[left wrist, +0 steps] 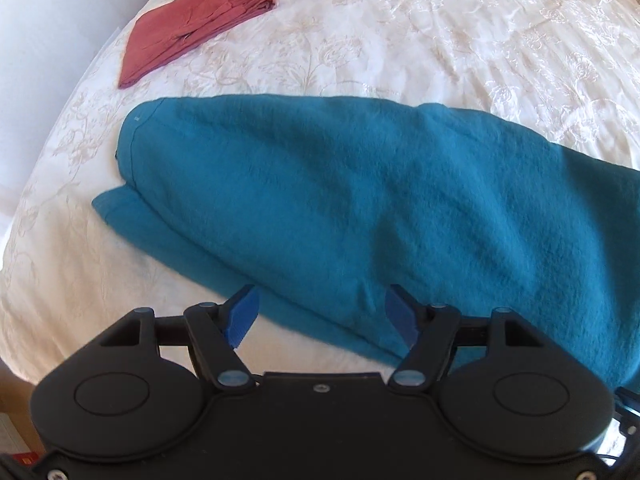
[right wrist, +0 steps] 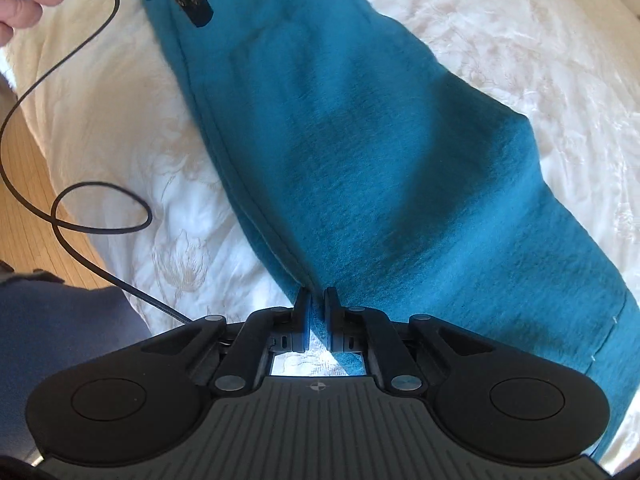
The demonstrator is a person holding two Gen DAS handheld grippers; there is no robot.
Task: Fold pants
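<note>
Right gripper (right wrist: pixel 316 300) is pinching the pants (right wrist: pixel 360 160) edge; left gripper (left wrist: pixel 322 312), hovering wide, should grab the hem squarely before lifting.

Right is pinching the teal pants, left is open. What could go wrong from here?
1. The right gripper pinches only the edge of the teal pants; the cloth may slip out.
2. The left gripper is open, so a one-sided pull could skew the fold.
3. The black cable loops nearby and could snag.
</note>
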